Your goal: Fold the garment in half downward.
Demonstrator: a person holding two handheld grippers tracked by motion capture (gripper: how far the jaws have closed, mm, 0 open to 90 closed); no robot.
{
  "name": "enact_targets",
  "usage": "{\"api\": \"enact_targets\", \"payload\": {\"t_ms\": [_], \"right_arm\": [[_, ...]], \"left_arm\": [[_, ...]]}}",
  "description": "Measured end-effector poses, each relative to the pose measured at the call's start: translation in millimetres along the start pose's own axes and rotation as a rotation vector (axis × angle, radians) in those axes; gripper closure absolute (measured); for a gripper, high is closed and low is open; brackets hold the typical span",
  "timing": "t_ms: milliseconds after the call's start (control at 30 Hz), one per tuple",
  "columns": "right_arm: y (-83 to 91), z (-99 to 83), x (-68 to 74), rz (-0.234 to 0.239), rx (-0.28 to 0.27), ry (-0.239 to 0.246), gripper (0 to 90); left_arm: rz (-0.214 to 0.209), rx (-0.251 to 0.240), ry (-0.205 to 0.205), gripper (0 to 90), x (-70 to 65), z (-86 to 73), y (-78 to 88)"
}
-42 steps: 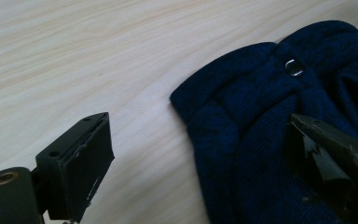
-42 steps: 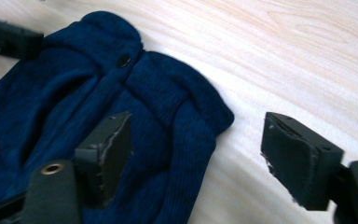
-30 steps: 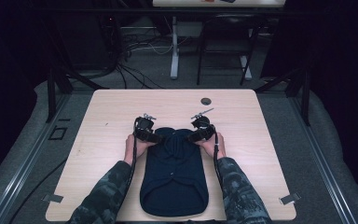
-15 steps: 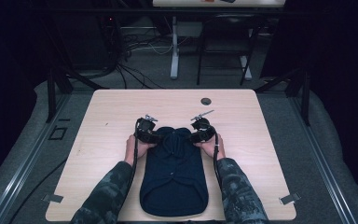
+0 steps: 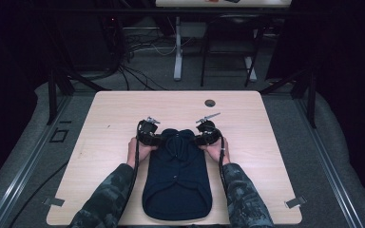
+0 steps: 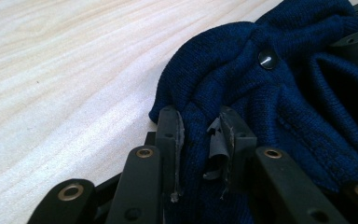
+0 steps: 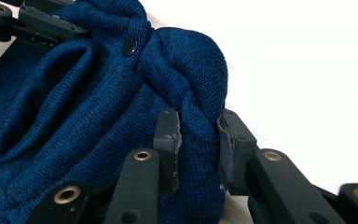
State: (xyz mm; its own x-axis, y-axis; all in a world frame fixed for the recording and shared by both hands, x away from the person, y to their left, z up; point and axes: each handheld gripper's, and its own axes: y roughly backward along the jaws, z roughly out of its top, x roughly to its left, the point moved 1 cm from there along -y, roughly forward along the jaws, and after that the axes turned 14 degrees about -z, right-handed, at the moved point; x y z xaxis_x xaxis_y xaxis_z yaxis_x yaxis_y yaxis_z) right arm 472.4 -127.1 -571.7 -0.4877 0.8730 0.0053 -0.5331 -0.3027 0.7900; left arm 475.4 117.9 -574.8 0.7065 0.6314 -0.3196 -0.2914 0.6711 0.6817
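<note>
High view: blue knit top (image 5: 177, 183) flat on the desk (image 5: 266, 142).
Left gripper (image 6: 200, 135) and right gripper (image 7: 196, 135) jaws clamped on its far corners; fold barely begun.

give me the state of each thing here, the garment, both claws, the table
blue knit garment: flat on the table, far end bunched up between the claws, snap button visible
left claw: shut on a fold of the garment
right claw: shut on a fold of the garment
table: bare light wood around the garment, small dark round spot near far edge
</note>
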Motion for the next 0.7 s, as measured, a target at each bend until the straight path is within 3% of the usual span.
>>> {"api": "enact_targets", "payload": {"t_ms": [233,700], "right_arm": [[15.4,-0.4,2.5,0.004,-0.069,0.020,72.4],[53.9,4.5,12.3,-0.001,-0.190,0.116,72.8]], "left_arm": [[-0.016,-0.038,-0.014,72.8,-3.4,0.5,10.5],[-0.020,-0.142,-0.082,72.6,-18.6,3.0,40.1]]}}
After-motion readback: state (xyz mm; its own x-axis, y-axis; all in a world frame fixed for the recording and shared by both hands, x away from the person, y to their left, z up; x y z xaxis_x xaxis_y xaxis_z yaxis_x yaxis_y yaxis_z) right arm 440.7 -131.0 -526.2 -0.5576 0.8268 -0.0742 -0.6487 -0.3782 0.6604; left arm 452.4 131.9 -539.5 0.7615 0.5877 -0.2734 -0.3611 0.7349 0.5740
